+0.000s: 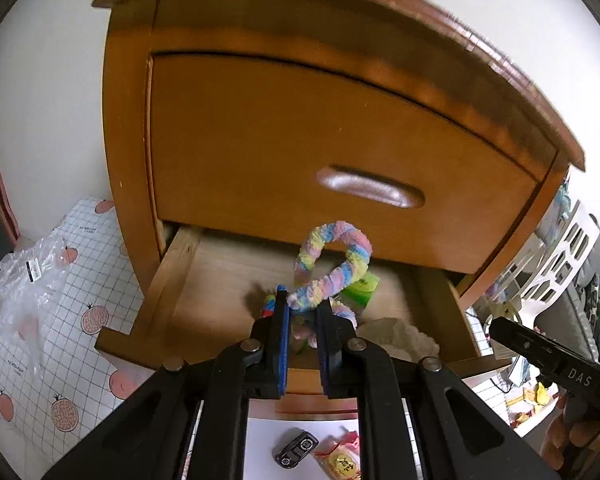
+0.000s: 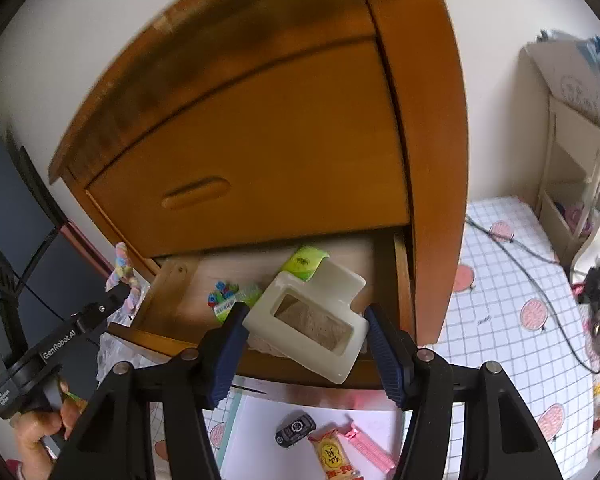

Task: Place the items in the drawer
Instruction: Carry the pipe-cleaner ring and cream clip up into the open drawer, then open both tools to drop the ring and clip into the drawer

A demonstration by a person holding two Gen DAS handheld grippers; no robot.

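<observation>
The wooden nightstand's lower drawer [image 1: 156, 292] stands open, while the upper drawer [image 1: 300, 152] is closed. My left gripper [image 1: 302, 304] is shut on a pastel rainbow fuzzy rope [image 1: 332, 264], held looped above the drawer's inside. My right gripper [image 2: 306, 320] is shut on a cream holder with a rectangular window [image 2: 300, 344], tilted over the open drawer [image 2: 168, 280] near its front right. Inside lie a green packet [image 2: 304, 262] and a colourful candy packet [image 2: 228, 296]. In the right wrist view the fuzzy rope [image 2: 124, 276] shows at the left.
A pale lumpy thing [image 1: 396, 336] lies in the drawer's front right. Below the drawer, a white sheet [image 2: 260, 440] carries a toy car [image 2: 296, 428], a yellow snack packet [image 2: 332, 452] and a pink clip [image 2: 368, 448]. A crumpled plastic bag [image 1: 24, 280] lies left; cables [image 2: 532, 272] run right.
</observation>
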